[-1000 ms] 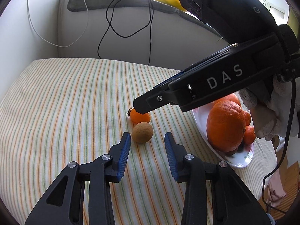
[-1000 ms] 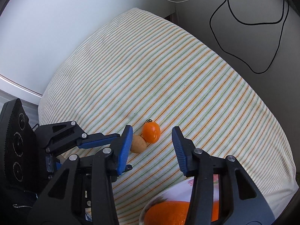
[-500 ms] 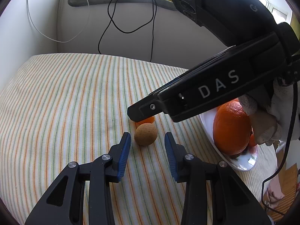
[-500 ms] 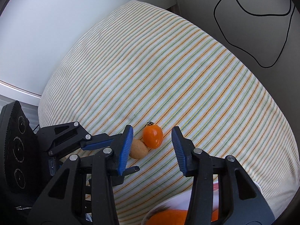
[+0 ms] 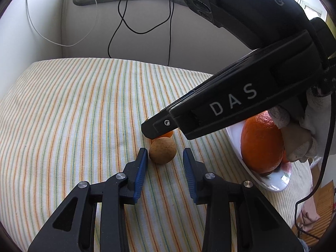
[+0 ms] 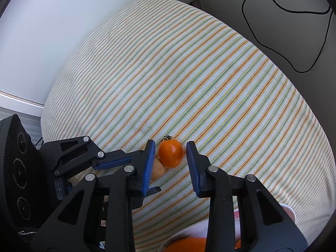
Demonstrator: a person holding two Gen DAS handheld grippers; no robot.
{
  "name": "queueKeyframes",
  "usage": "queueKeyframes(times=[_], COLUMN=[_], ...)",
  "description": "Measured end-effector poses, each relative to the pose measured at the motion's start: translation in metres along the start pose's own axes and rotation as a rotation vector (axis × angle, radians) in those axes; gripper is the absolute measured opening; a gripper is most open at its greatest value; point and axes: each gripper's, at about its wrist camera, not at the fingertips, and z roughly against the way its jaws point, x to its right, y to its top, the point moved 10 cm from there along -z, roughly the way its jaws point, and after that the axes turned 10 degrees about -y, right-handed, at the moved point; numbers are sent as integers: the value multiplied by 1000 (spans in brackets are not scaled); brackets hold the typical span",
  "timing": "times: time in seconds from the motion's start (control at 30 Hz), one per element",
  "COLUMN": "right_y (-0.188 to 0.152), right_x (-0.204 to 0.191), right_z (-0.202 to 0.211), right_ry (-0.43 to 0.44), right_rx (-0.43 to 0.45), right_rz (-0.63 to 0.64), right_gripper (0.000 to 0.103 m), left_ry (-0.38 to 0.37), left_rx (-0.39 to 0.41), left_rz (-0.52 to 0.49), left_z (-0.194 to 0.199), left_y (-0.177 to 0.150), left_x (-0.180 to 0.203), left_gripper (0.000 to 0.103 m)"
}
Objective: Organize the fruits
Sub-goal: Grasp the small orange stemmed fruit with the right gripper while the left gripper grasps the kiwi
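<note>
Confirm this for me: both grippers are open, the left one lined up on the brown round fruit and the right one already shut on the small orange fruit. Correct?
Not quite. The right gripper is open too: in the right wrist view its fingers flank the small orange fruit with gaps on both sides. The left gripper is open around the brown round fruit, as you said.

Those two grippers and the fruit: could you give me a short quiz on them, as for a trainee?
1. True or false: the right gripper is shut on the small orange fruit.
2. Which fruit sits between the left gripper's open fingers?
3. Where is the big orange: A) on the striped cloth, B) on the white plate?

Key: 1 false, its fingers are apart; 2 the round brown fruit; 3 B.
</note>
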Motion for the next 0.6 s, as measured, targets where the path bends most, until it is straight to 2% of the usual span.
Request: queueKeyframes(times=[0.07, 0.2, 0.6], right_y=[-1, -2, -2], right_x=[-2, -1, 13], right_z=[-2, 0, 12], right_ry=[-1, 0, 4], right_rx=[-2, 3, 44], right_rz=[5, 2, -19], right_gripper=[26, 25, 25], left_ry=[0, 6, -9], left_rx=[1, 3, 21], left_rz=[-1, -4, -3], left_z=[3, 1, 9], left_y=[-3, -4, -6], left_x=[-6, -7, -4], left_gripper=[31, 26, 25])
